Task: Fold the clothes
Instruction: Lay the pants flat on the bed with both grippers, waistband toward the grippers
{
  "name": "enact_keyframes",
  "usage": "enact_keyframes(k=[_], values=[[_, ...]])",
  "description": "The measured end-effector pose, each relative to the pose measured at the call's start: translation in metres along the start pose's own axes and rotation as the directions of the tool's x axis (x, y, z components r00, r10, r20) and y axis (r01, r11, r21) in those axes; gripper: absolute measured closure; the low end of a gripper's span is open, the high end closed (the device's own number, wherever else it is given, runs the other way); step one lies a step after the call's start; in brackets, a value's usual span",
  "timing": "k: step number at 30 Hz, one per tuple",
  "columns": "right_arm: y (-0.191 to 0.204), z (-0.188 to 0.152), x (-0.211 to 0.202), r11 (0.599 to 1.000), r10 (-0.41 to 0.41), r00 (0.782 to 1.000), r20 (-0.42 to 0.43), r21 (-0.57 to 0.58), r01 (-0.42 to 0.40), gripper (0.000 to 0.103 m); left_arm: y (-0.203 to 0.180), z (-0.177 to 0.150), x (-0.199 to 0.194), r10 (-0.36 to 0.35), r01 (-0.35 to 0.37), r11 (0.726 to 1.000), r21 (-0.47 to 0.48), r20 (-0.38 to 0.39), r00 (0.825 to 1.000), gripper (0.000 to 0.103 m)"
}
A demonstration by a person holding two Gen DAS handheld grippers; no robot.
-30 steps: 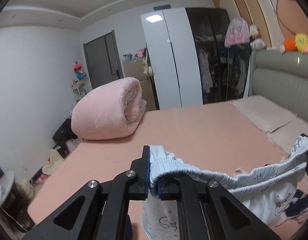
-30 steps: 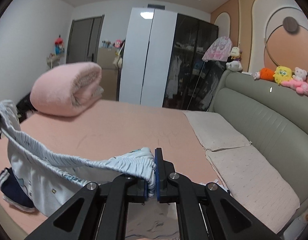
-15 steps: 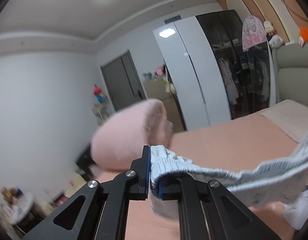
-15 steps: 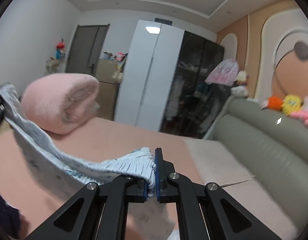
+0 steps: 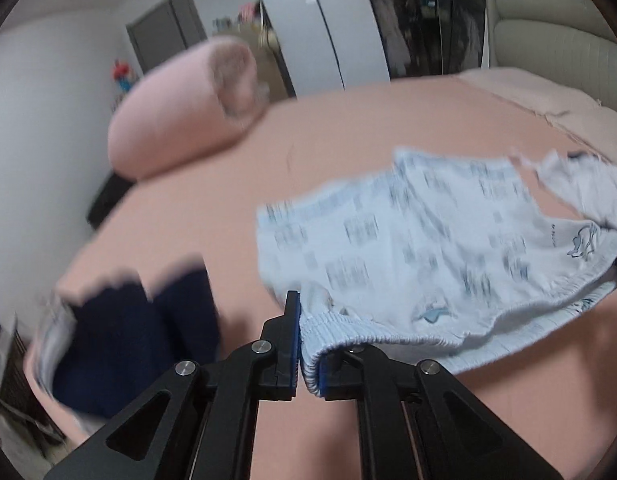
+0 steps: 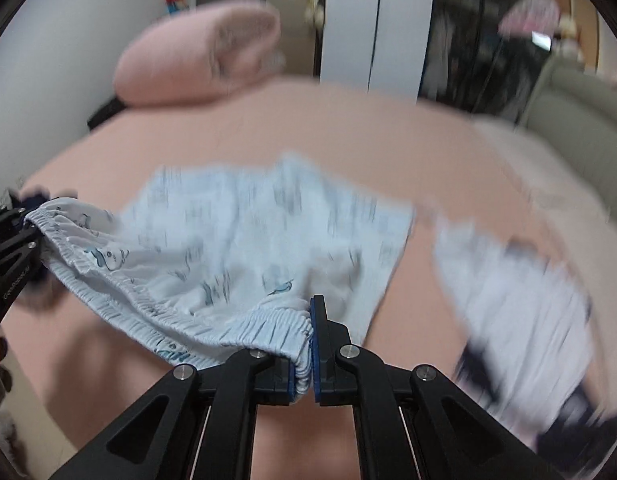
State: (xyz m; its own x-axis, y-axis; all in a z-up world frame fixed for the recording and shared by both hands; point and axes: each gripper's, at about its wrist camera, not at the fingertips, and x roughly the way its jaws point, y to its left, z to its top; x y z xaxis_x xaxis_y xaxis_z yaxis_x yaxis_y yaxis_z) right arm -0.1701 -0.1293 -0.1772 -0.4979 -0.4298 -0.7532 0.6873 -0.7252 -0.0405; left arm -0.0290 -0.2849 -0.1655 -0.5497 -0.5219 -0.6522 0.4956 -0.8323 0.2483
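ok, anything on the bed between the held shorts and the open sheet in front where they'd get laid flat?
Nothing visible. Both claws, left and right, grip the waistband of the light blue printed shorts, and the pink sheet ahead looks bare. The dark navy garment lies off left, another garment off right.

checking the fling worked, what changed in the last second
Both claws, left and right, swung from level to pointing down at the bed; the light blue shorts went from hanging to spread out in front. Unchanged: both claws stay clamped on the waistband.
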Motion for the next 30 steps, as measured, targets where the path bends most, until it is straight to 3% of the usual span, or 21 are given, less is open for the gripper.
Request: enact_keyframes(k=[3, 6, 12, 30], values=[[-0.004, -0.038, 0.007, 0.999, 0.005, 0.999, -0.045, 0.047, -0.003, 0.101, -0.005, -0.020, -0.003, -0.018, 0.018, 0.999, -0.038, -0.014, 1.000, 0.097], [-0.008, -0.055, 0.005, 0.998, -0.004, 0.999, -0.049, 0.068, 0.007, 0.101, -0.007, -0.029, -0.010, -0.016, 0.016, 0.998, -0.061, -0.001, 1.000, 0.097], [-0.016, -0.058, 0.000, 0.992, 0.006, 0.999, -0.034, 0.130, -0.001, 0.100, -0.007, -0.037, -0.010, -0.016, 0.015, 0.998, -0.054, -0.023, 1.000, 0.097], [-0.004, -0.098, -0.016, 0.993, 0.013, 0.998, -0.055, 0.118, -0.006, 0.100, 0.006, -0.044, 0.013, -0.051, 0.043, 0.995, -0.093, -0.089, 0.995, 0.096]])
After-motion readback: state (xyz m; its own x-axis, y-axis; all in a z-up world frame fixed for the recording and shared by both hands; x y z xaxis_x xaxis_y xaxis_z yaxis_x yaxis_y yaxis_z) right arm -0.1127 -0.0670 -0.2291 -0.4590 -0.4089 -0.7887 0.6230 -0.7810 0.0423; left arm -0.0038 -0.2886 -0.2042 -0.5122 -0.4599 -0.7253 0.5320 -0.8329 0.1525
